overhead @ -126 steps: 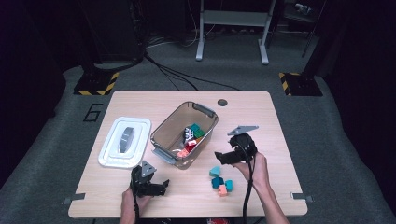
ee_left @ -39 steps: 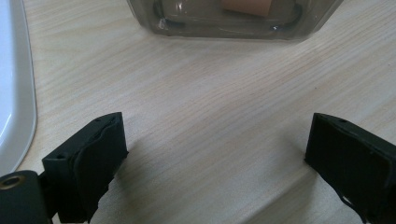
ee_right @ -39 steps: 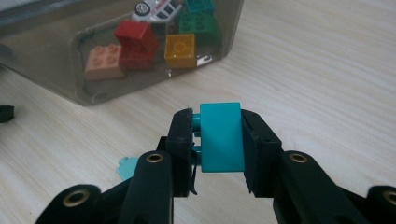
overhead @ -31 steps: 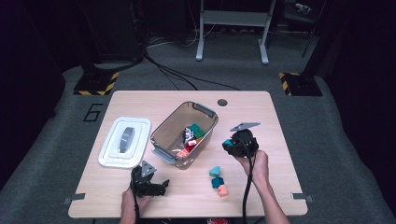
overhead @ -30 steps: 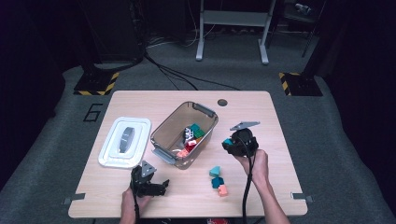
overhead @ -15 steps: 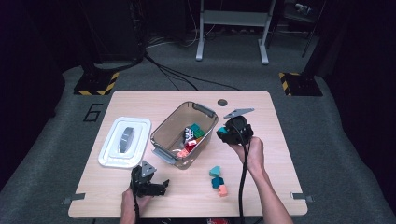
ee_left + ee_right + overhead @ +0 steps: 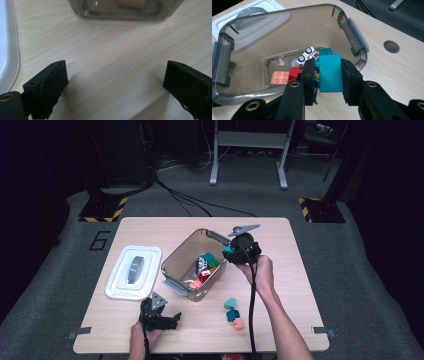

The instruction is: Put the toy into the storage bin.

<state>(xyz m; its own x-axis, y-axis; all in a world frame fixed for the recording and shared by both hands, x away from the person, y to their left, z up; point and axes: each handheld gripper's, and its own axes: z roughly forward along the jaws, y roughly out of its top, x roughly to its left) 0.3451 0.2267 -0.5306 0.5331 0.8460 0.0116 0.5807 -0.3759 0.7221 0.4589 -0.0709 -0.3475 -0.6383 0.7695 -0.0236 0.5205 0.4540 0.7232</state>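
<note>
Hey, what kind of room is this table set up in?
Probably a lab or studio for recording handling work, not a home. A lone wooden table stands on grey carpet, hazard-striped floor blocks sit behind it, cables trail across the floor, and a metal stand rises at the dark back.

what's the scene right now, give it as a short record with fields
work in hand: putting toy blocks into the clear bin
right gripper: shut on a teal block, held over the bin's rim
left gripper: open, nothing between its jaws, low over the table
in the bin: red block, peach block, toy car
left on the table: three blocks near the right forearm
lid: off, lying left of the bin
</note>
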